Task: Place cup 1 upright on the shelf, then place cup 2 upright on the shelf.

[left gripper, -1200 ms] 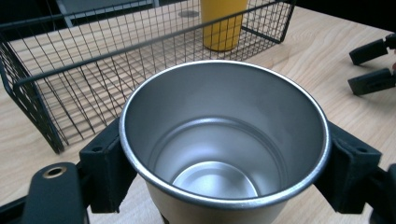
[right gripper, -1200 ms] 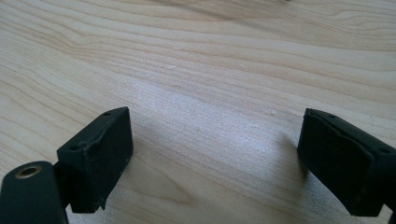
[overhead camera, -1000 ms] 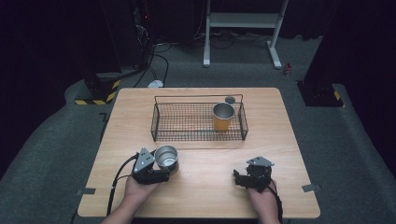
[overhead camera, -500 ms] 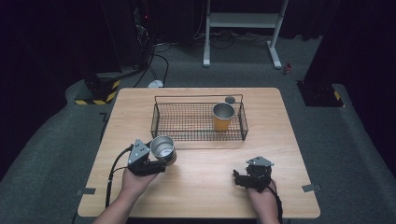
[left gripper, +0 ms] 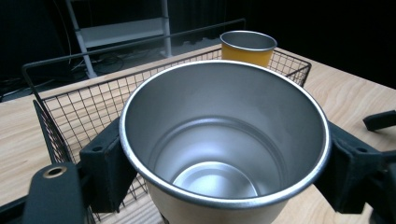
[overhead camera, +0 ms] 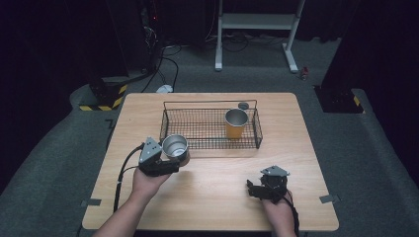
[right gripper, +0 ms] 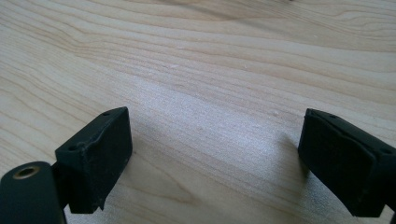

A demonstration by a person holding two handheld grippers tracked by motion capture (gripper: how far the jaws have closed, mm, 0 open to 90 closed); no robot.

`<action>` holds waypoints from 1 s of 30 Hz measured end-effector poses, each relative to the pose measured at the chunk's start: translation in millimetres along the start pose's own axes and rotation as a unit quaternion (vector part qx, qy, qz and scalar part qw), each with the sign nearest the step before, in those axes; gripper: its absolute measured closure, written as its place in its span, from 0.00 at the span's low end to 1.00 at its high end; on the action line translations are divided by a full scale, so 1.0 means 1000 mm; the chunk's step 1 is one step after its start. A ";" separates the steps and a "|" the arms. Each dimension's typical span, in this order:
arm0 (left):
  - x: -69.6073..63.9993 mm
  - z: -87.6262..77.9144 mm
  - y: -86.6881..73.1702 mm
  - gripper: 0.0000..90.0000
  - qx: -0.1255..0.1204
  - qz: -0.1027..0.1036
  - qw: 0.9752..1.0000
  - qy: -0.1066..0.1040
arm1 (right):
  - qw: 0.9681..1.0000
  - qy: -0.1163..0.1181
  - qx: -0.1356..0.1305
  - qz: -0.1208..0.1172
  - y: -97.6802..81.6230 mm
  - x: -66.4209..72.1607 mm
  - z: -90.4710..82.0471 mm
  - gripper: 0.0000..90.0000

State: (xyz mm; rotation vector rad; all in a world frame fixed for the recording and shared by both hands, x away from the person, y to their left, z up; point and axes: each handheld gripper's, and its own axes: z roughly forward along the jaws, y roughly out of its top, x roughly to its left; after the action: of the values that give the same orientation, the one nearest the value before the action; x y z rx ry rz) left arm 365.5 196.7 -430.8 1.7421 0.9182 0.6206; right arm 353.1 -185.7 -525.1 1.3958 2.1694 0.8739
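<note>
In the high view the left gripper [overhead camera: 170,159] sits left of centre in the lower half of the frame, its jaws clamped on a steel cup [overhead camera: 175,147] — the cup juts from the gripper's upper-right end, mouth open upward, just beside the front left corner of the wire basket [overhead camera: 210,146]. The left gripper view shows the grip close up: the cup [left gripper: 224,144] takes the middle of the frame, upright, with one black pad pressed against its wall at the left and the other at the right, both just below the rim. Behind it, toward the top of that frame, the basket's mesh [left gripper: 79,112] stretches across, and an orange cup [left gripper: 247,46] with a steel lining stands inside it at upper right. In the high view that orange cup [overhead camera: 236,123] is in the right part of the basket, well apart from the held cup.

The right gripper [overhead camera: 258,190] rests at the lower right of the high view on the wooden table [overhead camera: 217,197], in the person's hand. In the right gripper view its jaws stand wide apart — bare wood grain [right gripper: 210,93] lies between them.
</note>
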 end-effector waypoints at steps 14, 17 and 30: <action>0.009 0.018 0.026 0.21 -0.001 -0.004 1.000 -0.001 | 1.000 0.001 0.000 -0.002 0.000 0.000 0.000 0.11; 0.009 0.023 0.031 0.21 -0.002 -0.005 1.000 0.000 | 1.000 0.001 0.000 -0.003 0.000 0.000 0.000 0.11; 0.016 0.040 0.050 0.21 -0.009 -0.013 1.000 0.014 | 1.000 0.003 0.000 -0.005 0.000 0.000 0.000 0.11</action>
State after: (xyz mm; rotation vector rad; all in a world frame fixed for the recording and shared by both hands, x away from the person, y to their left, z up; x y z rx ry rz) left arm 419.7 178.4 -397.6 1.7065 0.9494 0.6356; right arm 353.2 -185.8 -525.1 1.3830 2.1799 0.8748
